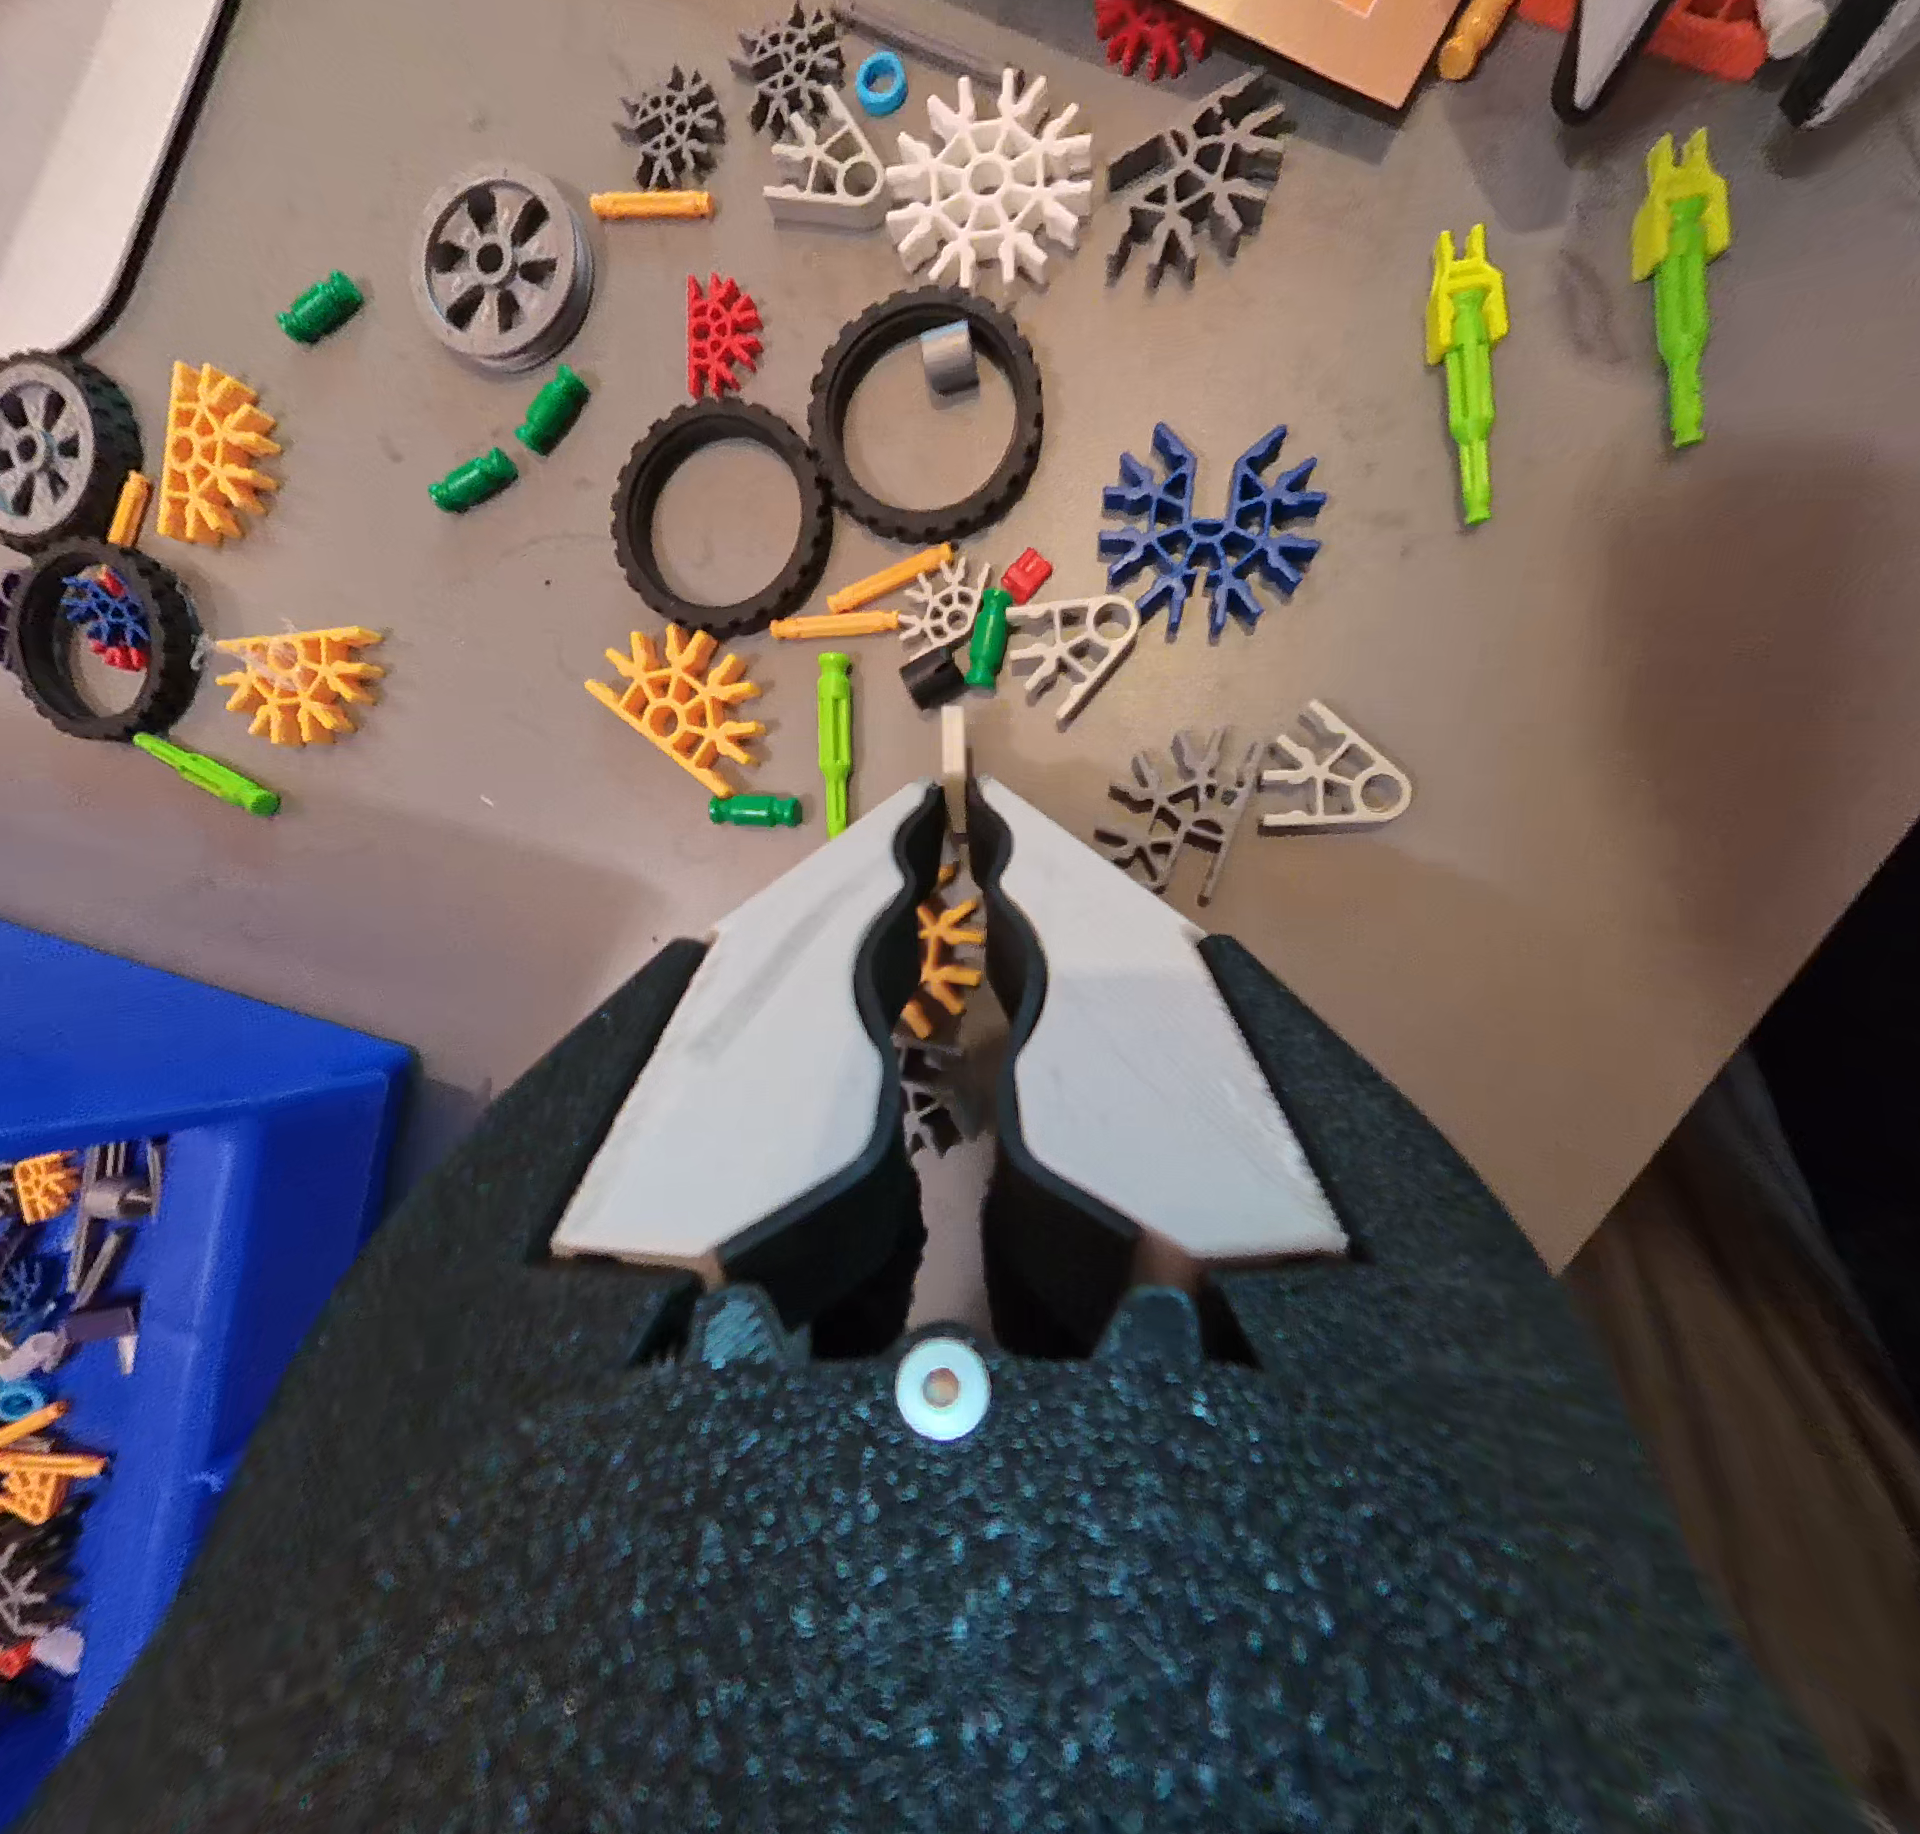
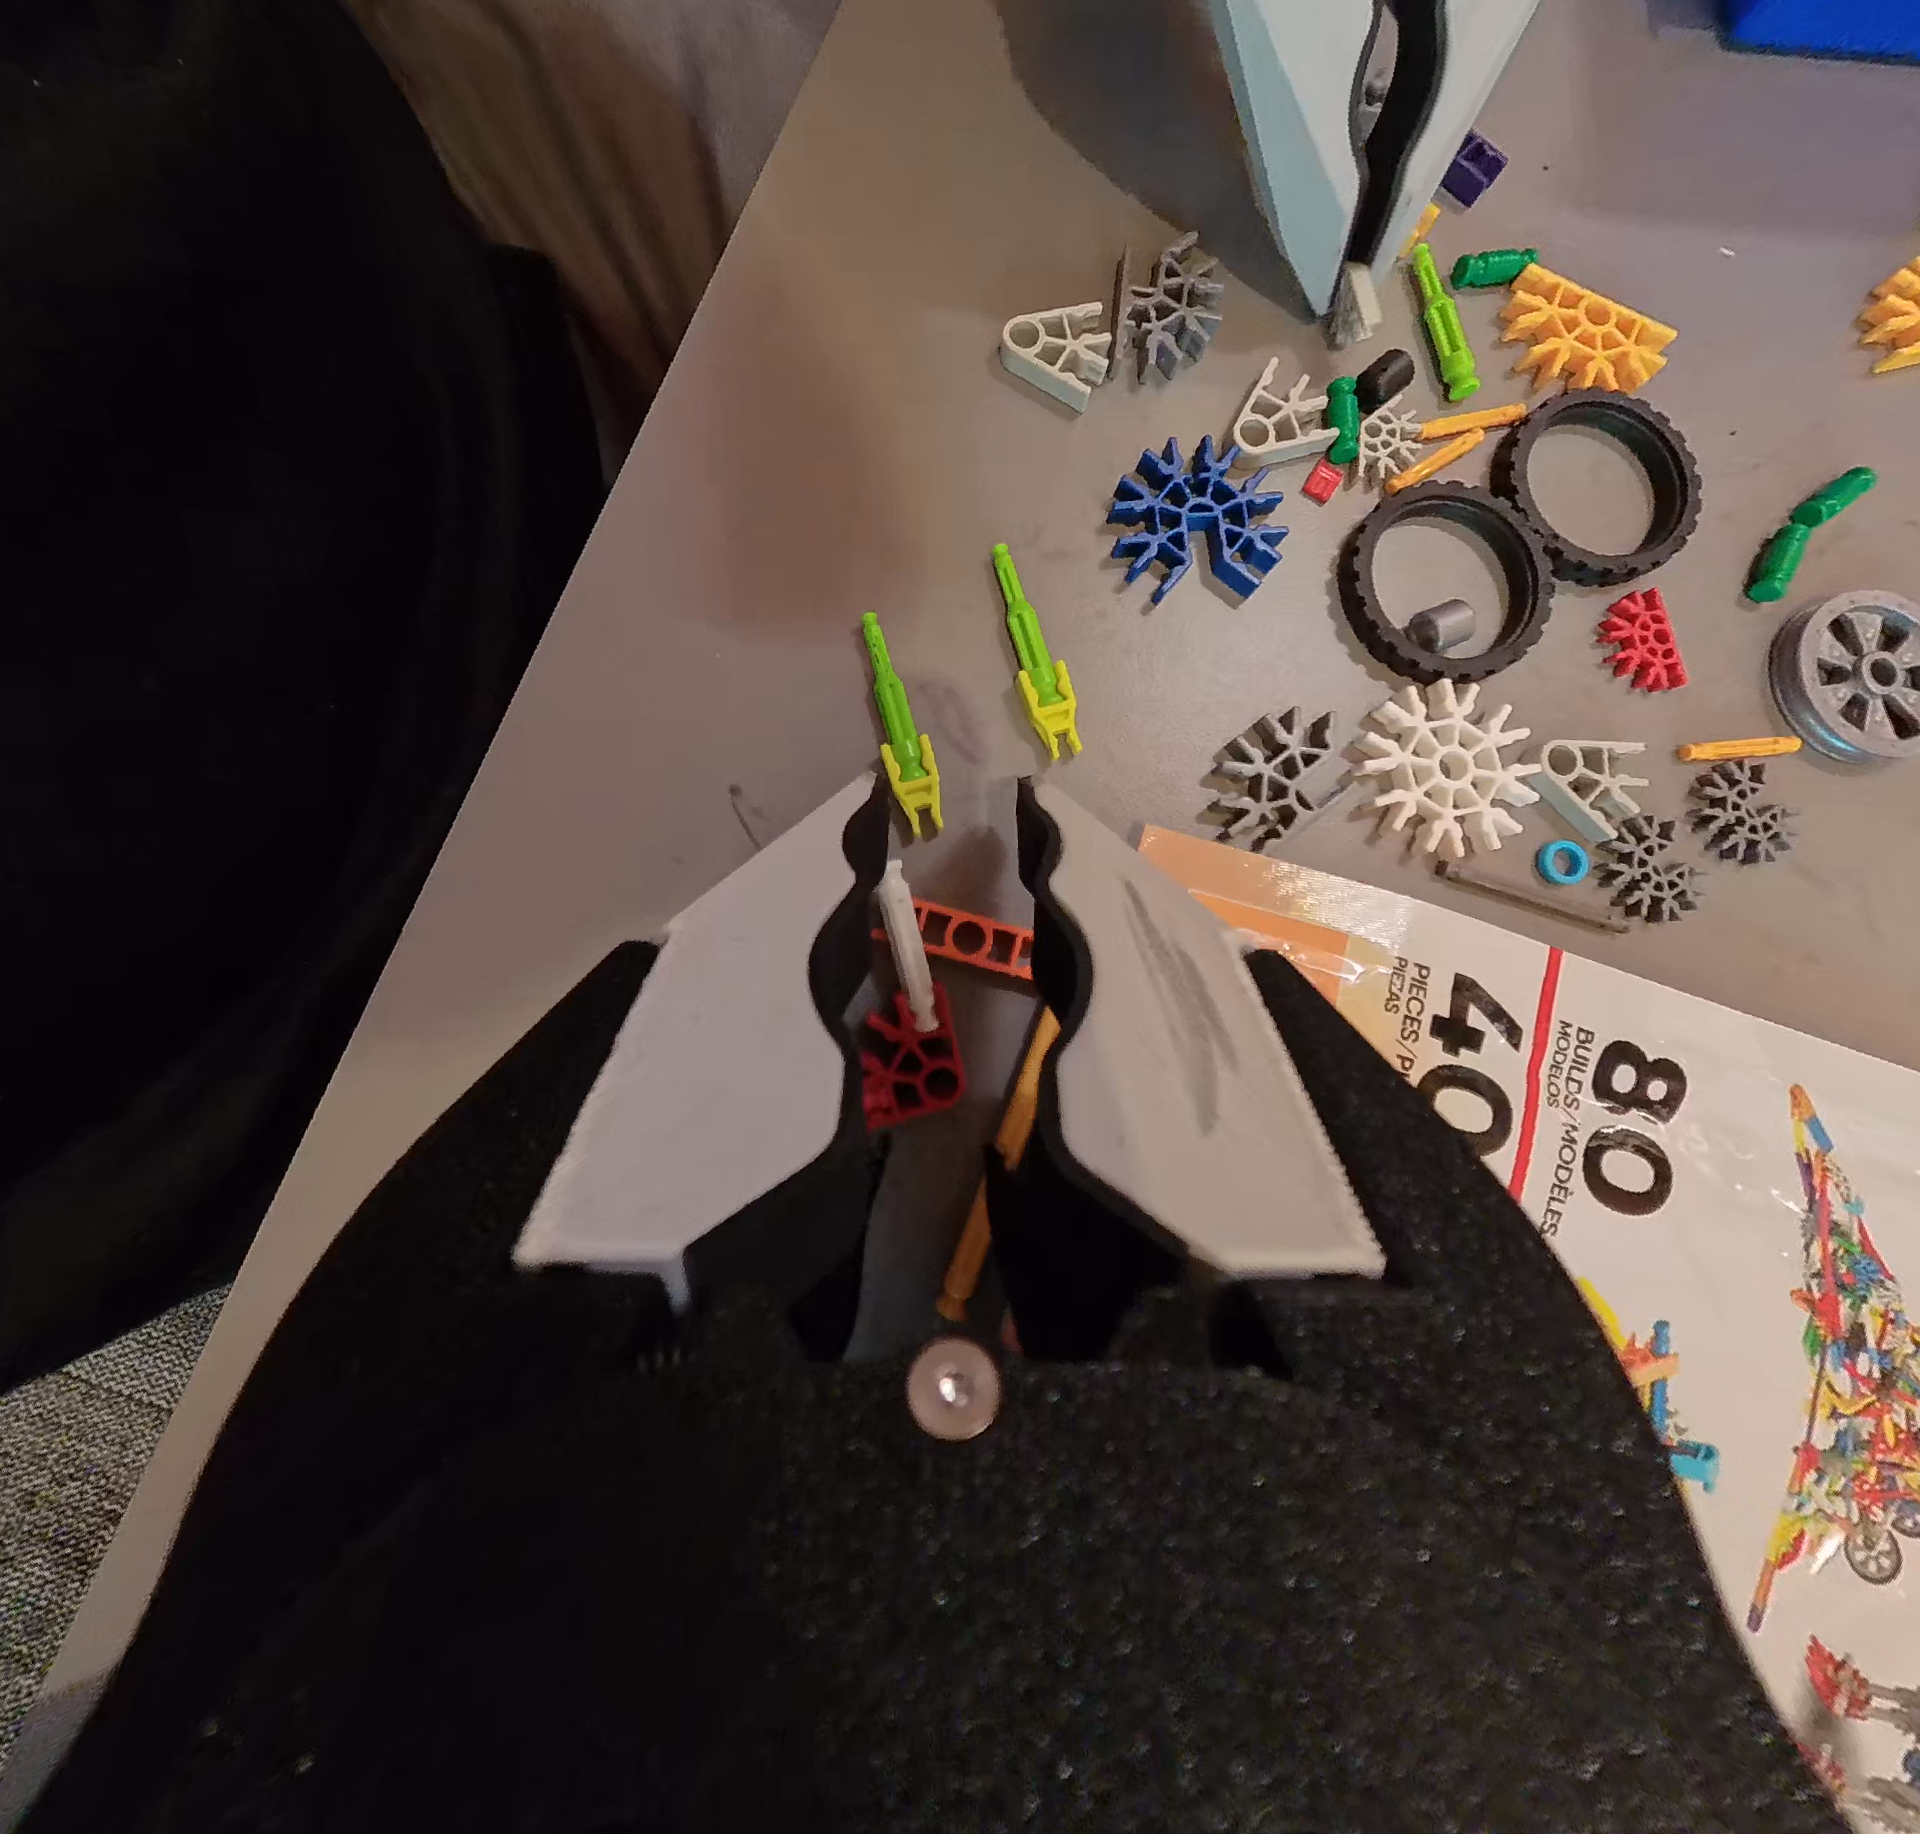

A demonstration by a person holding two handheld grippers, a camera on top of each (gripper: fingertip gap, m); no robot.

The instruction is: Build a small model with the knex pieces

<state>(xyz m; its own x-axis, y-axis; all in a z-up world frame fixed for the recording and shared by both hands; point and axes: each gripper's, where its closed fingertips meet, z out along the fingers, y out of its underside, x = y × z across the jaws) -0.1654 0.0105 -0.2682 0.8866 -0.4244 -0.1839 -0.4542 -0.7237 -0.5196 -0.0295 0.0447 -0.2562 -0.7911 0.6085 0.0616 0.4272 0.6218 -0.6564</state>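
Observation:
My left gripper (image 1: pixel 953 797) is shut on a small pale grey flat piece (image 1: pixel 953 750) that sticks out past its tips, just above the grey table. It also shows at the top of the right wrist view (image 2: pixel 1351 257), next to a black spacer (image 2: pixel 1387 376) and a lime rod (image 2: pixel 1442 324). My right gripper (image 2: pixel 951 802) is open and empty near the table's corner. A white rod plugged into a red connector (image 2: pixel 909 1046) lies on the table under its gap. Two lime rods with yellow clips (image 2: pixel 904 735) (image 2: pixel 1039 667) lie just beyond its tips.
Many loose parts lie on the table: a blue connector (image 1: pixel 1210 537), two black tyres (image 1: pixel 722 522), a white snowflake connector (image 1: pixel 987 179), a grey wheel hub (image 1: pixel 504 267). A blue bin (image 1: pixel 156 1213) of parts stands at the left. An instruction booklet (image 2: pixel 1558 1161) lies beside the right gripper. The table edge (image 2: pixel 665 413) runs diagonally. The left gripper is farther from the red connector (image 2: pixel 909 1046), some 20 cm, than the right, some 5 cm.

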